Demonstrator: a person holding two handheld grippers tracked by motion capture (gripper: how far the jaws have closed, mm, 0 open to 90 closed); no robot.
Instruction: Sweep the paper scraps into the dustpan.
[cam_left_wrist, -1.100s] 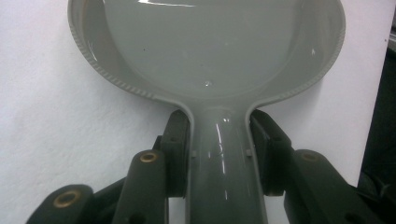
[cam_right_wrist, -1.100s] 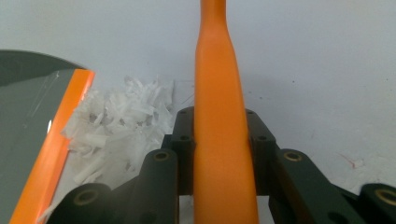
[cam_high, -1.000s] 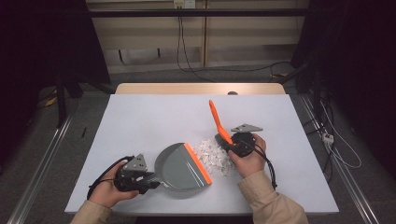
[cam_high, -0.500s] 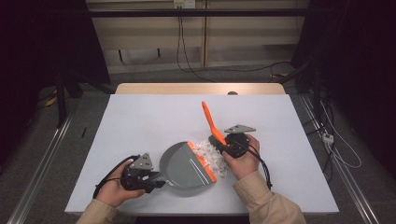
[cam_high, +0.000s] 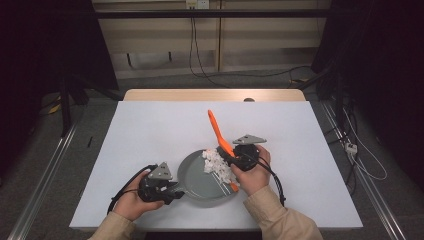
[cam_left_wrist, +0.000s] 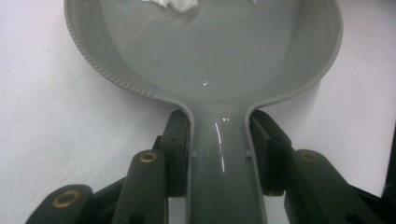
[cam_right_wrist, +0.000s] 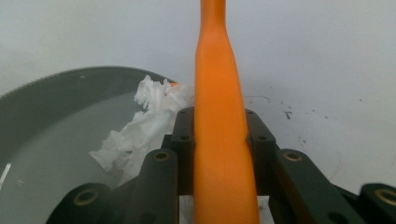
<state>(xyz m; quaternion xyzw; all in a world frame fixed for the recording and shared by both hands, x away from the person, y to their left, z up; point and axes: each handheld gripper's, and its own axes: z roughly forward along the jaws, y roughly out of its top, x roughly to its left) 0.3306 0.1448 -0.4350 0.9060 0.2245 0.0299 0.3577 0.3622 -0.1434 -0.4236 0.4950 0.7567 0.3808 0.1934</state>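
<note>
While the left claw (cam_high: 175, 190) clamps the handle of a grey dustpan (cam_high: 200, 180) near the front edge of the white table (cam_high: 150, 130), the right claw (cam_high: 235, 157) is closed around the handle of an orange brush (cam_high: 218, 131). Seen from the left gripper view, both black jaws of the left claw (cam_left_wrist: 219, 154) press against the two sides of the dustpan's (cam_left_wrist: 205, 51) narrow neck, and the round pan lies flat on the table (cam_left_wrist: 51, 112) ahead of them. From the right gripper view, the jaws of the right claw (cam_right_wrist: 219, 140) grip the brush (cam_right_wrist: 218, 93) on both sides, its handle running straight up between them. Crumpled white paper scraps (cam_high: 217, 165) lie at the right edge of the dustpan, partly inside the pan, just beside the right claw. These scraps (cam_right_wrist: 144, 121) show in the right gripper view against the grey pan wall (cam_right_wrist: 60, 98), touching it. The brush handle tilts up and away from the person in the high view. A hand (cam_high: 132, 202) holds the left gripper, and the other hand (cam_high: 250, 175) holds the right one.
</note>
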